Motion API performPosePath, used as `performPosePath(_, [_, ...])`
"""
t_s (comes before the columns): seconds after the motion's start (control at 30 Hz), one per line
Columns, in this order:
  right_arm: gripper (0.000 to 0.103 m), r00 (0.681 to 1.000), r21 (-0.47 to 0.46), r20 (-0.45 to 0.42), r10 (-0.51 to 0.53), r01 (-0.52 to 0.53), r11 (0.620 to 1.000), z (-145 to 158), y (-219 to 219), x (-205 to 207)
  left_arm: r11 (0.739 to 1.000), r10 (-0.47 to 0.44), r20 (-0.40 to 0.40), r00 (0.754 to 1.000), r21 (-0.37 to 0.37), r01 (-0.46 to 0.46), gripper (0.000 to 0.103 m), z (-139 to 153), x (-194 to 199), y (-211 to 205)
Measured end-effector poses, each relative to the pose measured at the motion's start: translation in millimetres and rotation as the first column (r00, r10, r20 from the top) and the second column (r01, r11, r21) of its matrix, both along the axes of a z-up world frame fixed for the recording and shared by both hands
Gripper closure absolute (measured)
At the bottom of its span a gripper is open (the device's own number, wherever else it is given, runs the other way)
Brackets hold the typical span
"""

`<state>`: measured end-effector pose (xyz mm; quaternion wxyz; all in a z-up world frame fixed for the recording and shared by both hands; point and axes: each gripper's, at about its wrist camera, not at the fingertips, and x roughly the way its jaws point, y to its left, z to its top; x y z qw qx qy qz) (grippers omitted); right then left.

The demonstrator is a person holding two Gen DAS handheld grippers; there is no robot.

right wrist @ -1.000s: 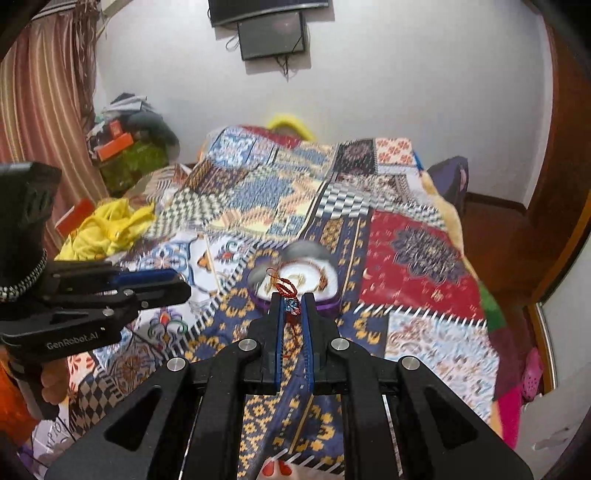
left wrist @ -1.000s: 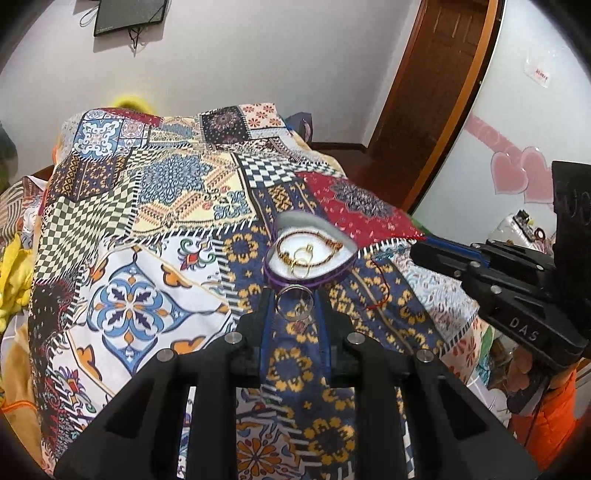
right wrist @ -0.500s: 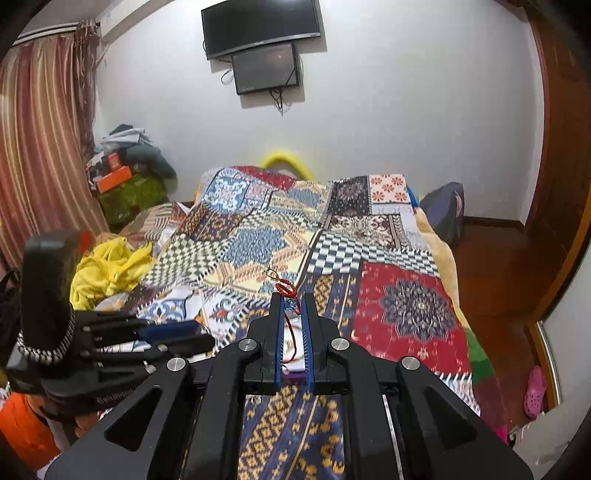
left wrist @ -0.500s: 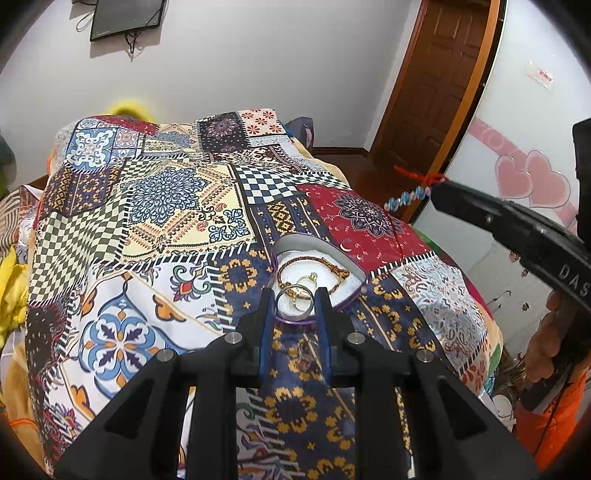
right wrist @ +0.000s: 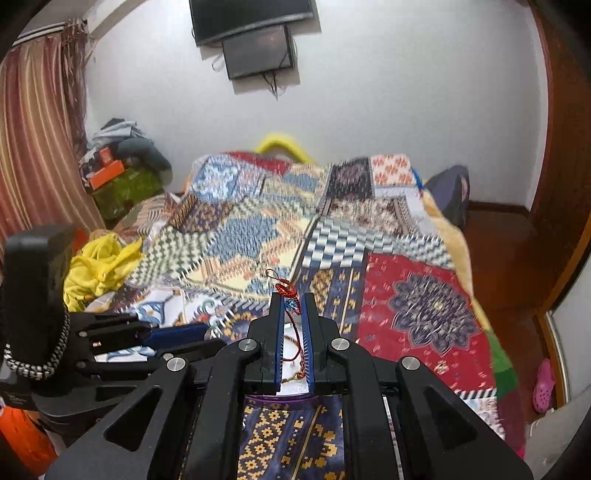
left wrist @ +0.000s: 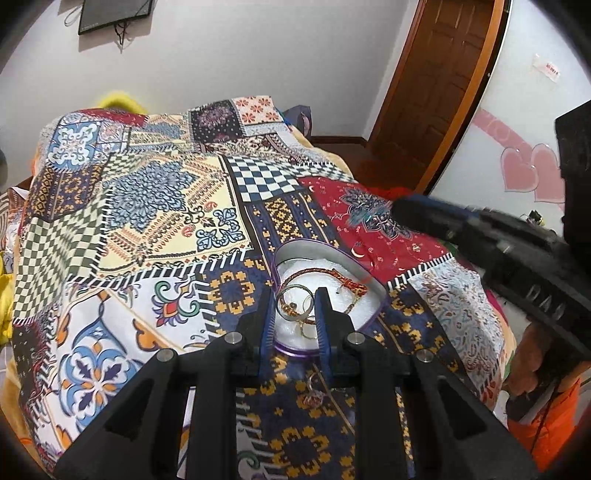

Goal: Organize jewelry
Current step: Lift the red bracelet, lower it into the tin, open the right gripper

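Placing step: left claw [left wrist: 294, 309] grasps a ring [left wrist: 291, 305] over the box [left wrist: 373, 291]; right claw [right wrist: 292, 303] grips a red cord [right wrist: 285, 288]. Next: release both inside.

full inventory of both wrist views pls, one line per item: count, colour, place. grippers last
Heart-shaped tray: 1, purple rim with white lining, on the bedspread in front of the left gripper.
Metal bangle: 1, silver, between the left gripper's fingers above the tray.
Braided bracelet: 1, brown and gold, lying in the tray.
Red cord bracelet: 1, red with blue beads, pinched at the right gripper's tips.
Small trinket: 1, reddish, on the bedspread below the tray; too blurred to identify.
Patchwork bedspread: 1, multicoloured, covering the bed.
Wall screens: 2, black, on the white wall.
Door: 1, brown wood, right.
Yellow cloth: 1, left of the bed.
Left gripper: black, blue pads.
Right gripper: black, blue pads.
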<state>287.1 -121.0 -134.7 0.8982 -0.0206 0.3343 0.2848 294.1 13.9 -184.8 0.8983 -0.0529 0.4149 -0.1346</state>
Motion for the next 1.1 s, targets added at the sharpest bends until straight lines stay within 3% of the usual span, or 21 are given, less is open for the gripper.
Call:
performPosePath(0.37, [0.095,0.992,-0.071,-0.120,0.043,-0.052,0.996,-40.0,6.8,12.7,0.999,-0.031,-0.049,0.998,0.025,0.032,0.083,-21.2,16.1,-9.9])
performPosePath(0.87, [0.094,0.991,-0.144,-0.126,0.045,-0.063,0.988,-39.3,14.1,7.5,1.000,-0.012,-0.030,0.999,0.017,0.012,0.083,-7.0,3.9,-3.1])
performPosePath(0.93, [0.091,0.993,-0.150,-0.114,0.039,-0.056,0.987,-35.7,14.0,3.7,1.000,-0.008,-0.021,1.000,0.025,0.009,0.082,-2.1,0.2,-1.8])
performPosePath(1.0, [0.080,0.995,-0.156,-0.098,0.030,-0.045,0.987,-31.1,13.1,-0.6,0.999,-0.003,-0.010,1.000,0.038,0.003,0.082,3.8,-4.7,-0.6])
performPosePath(1.1, [0.073,0.997,-0.164,-0.072,0.019,-0.031,0.986,-24.4,12.0,-7.0,0.999,0.003,0.001,1.000,0.043,-0.003,0.082,12.2,-10.4,2.3])
